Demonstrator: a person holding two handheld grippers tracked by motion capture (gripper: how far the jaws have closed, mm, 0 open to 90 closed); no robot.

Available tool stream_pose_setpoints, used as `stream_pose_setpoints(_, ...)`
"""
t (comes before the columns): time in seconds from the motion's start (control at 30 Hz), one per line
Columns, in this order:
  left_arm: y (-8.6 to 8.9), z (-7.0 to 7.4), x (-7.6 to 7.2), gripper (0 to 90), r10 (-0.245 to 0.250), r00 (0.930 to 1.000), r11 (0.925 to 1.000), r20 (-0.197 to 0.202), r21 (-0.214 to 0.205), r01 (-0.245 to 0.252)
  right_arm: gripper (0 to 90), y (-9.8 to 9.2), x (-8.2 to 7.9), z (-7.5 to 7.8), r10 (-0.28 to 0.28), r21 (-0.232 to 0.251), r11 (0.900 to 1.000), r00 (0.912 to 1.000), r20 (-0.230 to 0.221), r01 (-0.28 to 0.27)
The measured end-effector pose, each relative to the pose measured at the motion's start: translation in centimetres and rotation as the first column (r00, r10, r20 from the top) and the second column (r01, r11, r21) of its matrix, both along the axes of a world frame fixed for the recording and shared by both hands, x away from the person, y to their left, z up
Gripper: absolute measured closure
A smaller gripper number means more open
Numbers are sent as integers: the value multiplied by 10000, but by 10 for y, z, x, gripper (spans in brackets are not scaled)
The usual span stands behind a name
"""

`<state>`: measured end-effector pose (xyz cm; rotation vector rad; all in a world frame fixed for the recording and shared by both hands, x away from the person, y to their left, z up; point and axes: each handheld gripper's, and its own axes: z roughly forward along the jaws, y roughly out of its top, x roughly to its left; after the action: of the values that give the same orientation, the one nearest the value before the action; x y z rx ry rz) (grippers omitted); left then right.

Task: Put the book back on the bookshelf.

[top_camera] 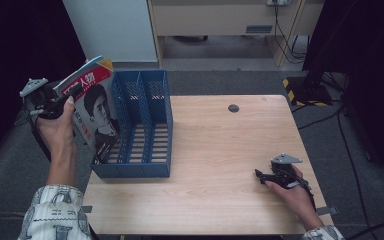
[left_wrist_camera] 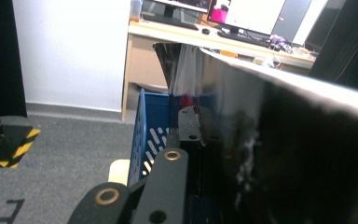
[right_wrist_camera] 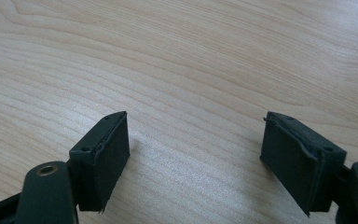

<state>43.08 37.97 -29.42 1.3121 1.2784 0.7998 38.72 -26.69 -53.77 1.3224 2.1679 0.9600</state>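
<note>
The left gripper point(top_camera: 55, 102) is clamped on a magazine point(top_camera: 92, 107), its jaws pinched together on the cover's outer edge. In the left gripper view the black jaws press against the glossy dark cover of the magazine point(left_wrist_camera: 279, 154), which rises up and to the right, close to the lens. The left hand point(top_camera: 55, 127) wraps the gripper body, the forearm reaching up from a patterned sleeve point(top_camera: 55, 215) at the bottom of the high view.

The magazine stands tilted, its lower corner down in the leftmost compartment of a blue file rack point(top_camera: 145, 125) — its top still leaning out over the rack's left wall, well above the rim. The cover shows red lettering and a printed portrait. The rack sits at the left end of a wooden table point(top_camera: 220, 175), its slotted dividers marking upright compartments; the other compartments hold nothing visible. From the left gripper view the blue perforated wall of the rack point(left_wrist_camera: 151, 135) sits just beyond the jaws.

The right gripper point(top_camera: 262, 175) rests on the table near its right front edge, well apart from the rack. Its jaws stand spread, with bare wood grain between the two black pads point(right_wrist_camera: 105, 156) — nothing is held. The right hand point(top_camera: 290, 187) lies behind it, low on the tabletop.

A small dark round hole point(top_camera: 233, 108) marks the table near its far edge.
</note>
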Motion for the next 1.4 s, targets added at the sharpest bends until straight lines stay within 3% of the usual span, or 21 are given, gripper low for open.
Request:
stream_pose_setpoints(0.17,0,-6,-1,864,117,9996,9998,248,-134,-114,235,0,0,0,-1,1,10000,10000,0,1)
stream_pose_setpoints(0.33,-4,-14,-2,864,191,9990,9998,416,98,-195,235,0,0,0,0,1,10000,10000,0,0)
stream_pose_setpoints(0.63,-6,-24,-7,863,253,9974,9996,670,124,-262,235,0,0,0,-3,1,10000,10000,-1,3)
stream_pose_setpoints(0.73,-7,-28,-9,862,201,9969,9998,758,-17,-200,235,0,0,0,-1,-4,10000,10000,2,1)
stream_pose_setpoints(1.4,-13,-54,-11,861,131,9982,9999,585,-106,-125,235,0,0,0,-4,-4,10000,10000,5,4)
